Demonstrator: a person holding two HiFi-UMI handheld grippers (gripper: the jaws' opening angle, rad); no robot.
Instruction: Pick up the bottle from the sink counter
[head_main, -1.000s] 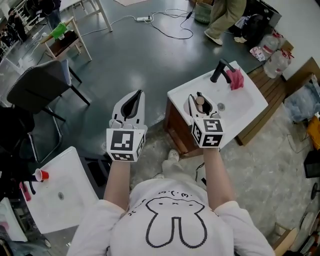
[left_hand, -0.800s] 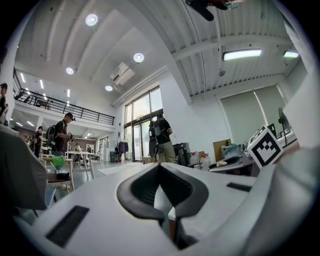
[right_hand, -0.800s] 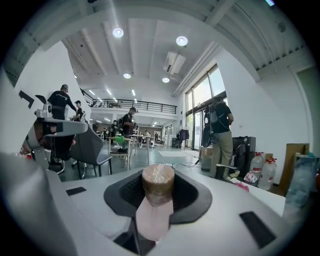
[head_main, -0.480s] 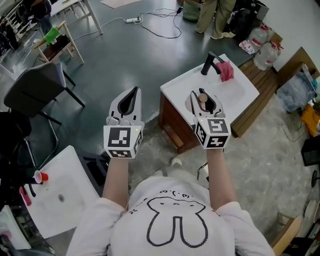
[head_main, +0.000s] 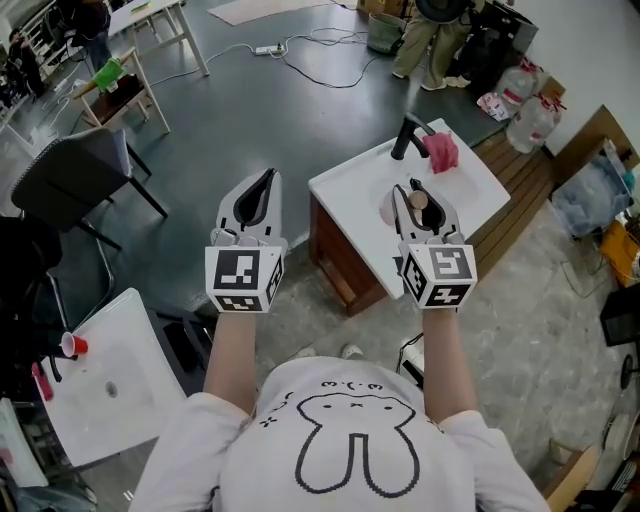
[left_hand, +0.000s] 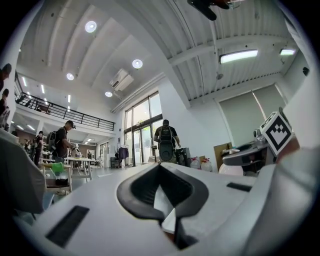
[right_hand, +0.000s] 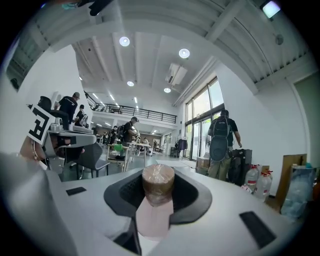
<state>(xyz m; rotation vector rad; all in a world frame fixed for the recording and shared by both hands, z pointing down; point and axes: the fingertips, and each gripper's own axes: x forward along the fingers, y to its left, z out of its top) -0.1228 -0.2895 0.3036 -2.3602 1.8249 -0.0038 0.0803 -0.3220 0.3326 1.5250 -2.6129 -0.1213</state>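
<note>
In the head view my right gripper (head_main: 421, 203) is shut on the bottle (head_main: 420, 201), a pale pink bottle with a brown cap, held above the white sink counter (head_main: 345, 195). The right gripper view shows the bottle (right_hand: 157, 192) upright between the dark pads of the right gripper (right_hand: 158, 202). A black faucet (head_main: 404, 140) and a pink cloth (head_main: 441, 151) sit at the counter's far end. My left gripper (head_main: 267, 183) hangs left of the counter over the floor, shut and empty. The left gripper (left_hand: 161, 172) shows nothing between its jaws in its own view either.
A second white sink (head_main: 110, 385) with a red cup (head_main: 70, 345) lies at lower left. A dark chair (head_main: 70, 180) stands left. A wooden pallet (head_main: 525, 195) and water jugs (head_main: 528, 112) are right of the counter. A person (head_main: 432, 40) stands beyond it.
The right gripper has kept the bottle and drifted right and slightly up in view. The sink counter has slid left beneath it. The left gripper has hardly moved.
</note>
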